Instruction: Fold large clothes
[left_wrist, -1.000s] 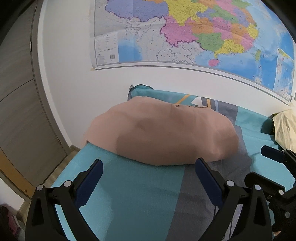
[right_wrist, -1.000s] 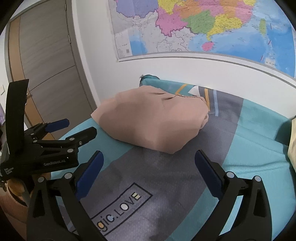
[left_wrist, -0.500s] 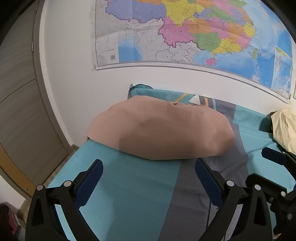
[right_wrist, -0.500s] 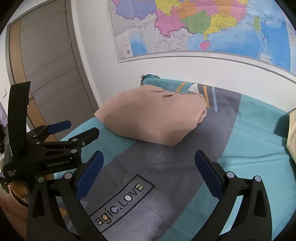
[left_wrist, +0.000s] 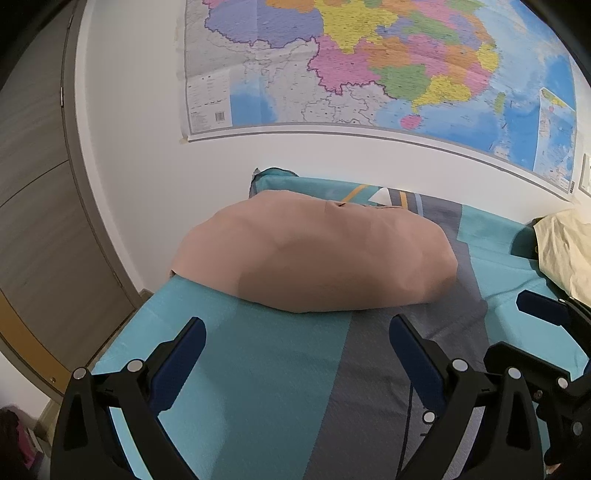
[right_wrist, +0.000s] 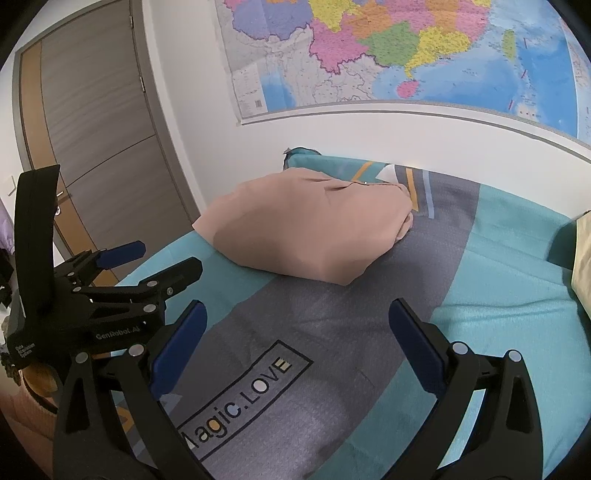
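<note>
A folded tan garment (left_wrist: 314, 254) lies on the teal and grey bed cover (left_wrist: 258, 369) near the far left corner, against the wall; it also shows in the right wrist view (right_wrist: 306, 229). My left gripper (left_wrist: 295, 343) is open and empty, held above the cover short of the garment. My right gripper (right_wrist: 295, 332) is open and empty, farther back over the grey "Magic.LOVE" panel (right_wrist: 240, 398). The left gripper also shows at the left of the right wrist view (right_wrist: 155, 266).
A cream garment (left_wrist: 565, 251) lies at the right end of the bed. A large wall map (left_wrist: 369, 66) hangs above. A grey and wood door (right_wrist: 92, 122) stands left of the bed. The bed's left edge drops to the floor.
Both grippers have drawn back from the folded tan garment, which looks smaller and farther now. Both stay open and empty.
</note>
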